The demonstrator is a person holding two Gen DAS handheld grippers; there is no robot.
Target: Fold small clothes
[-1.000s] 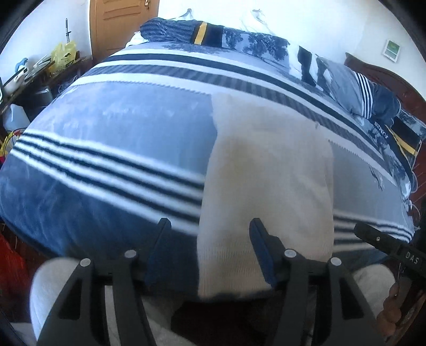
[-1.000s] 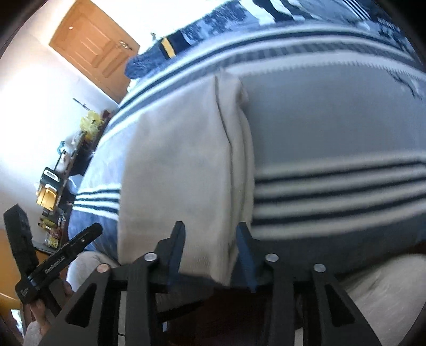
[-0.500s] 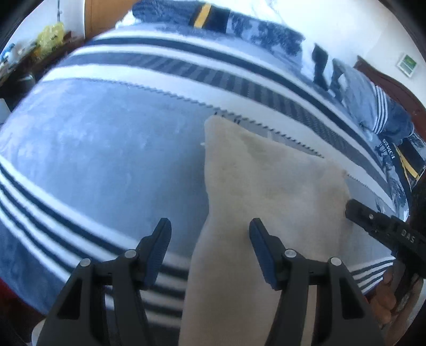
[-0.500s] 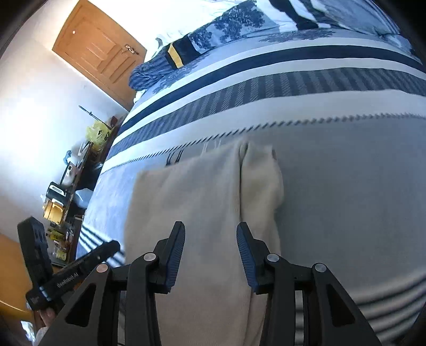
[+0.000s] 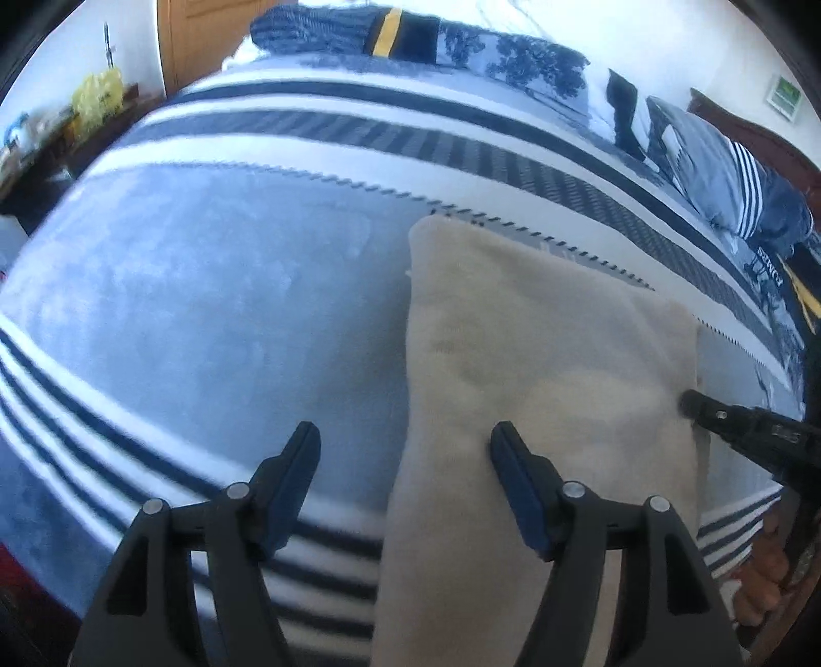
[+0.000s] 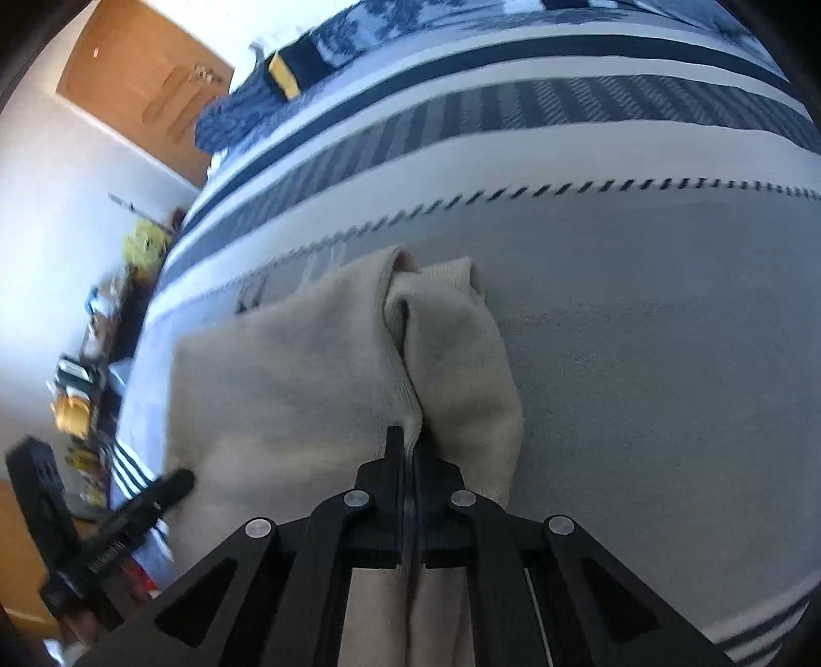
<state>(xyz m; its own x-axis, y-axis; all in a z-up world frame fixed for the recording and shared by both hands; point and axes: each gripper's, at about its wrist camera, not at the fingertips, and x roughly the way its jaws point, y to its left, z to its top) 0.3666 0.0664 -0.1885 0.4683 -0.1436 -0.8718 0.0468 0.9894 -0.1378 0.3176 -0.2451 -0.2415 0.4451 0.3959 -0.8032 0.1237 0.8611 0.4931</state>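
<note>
A cream knitted garment (image 5: pixel 544 369) lies folded lengthwise on a blue and white striped bedspread (image 5: pixel 215 287). My left gripper (image 5: pixel 405 451) is open and hovers over the garment's left edge, with its right finger above the cloth. My right gripper (image 6: pixel 409 444) is shut on the garment (image 6: pixel 287 369), pinching a raised fold along its right side, beside a narrower folded strip (image 6: pixel 456 349). The right gripper also shows at the right edge of the left wrist view (image 5: pixel 744 426). The left gripper shows at the lower left of the right wrist view (image 6: pixel 128 518).
Pillows and folded bedding (image 5: pixel 421 41) lie at the far side of the bed. A wooden door (image 6: pixel 143 97) and a cluttered side table (image 5: pixel 61 128) stand to the left. A dark wooden headboard (image 5: pixel 759 138) is at the far right.
Both grippers moved forward over the garment, away from the bed's near edge. The right gripper closed from open onto a fold of the garment. The left gripper stayed open.
</note>
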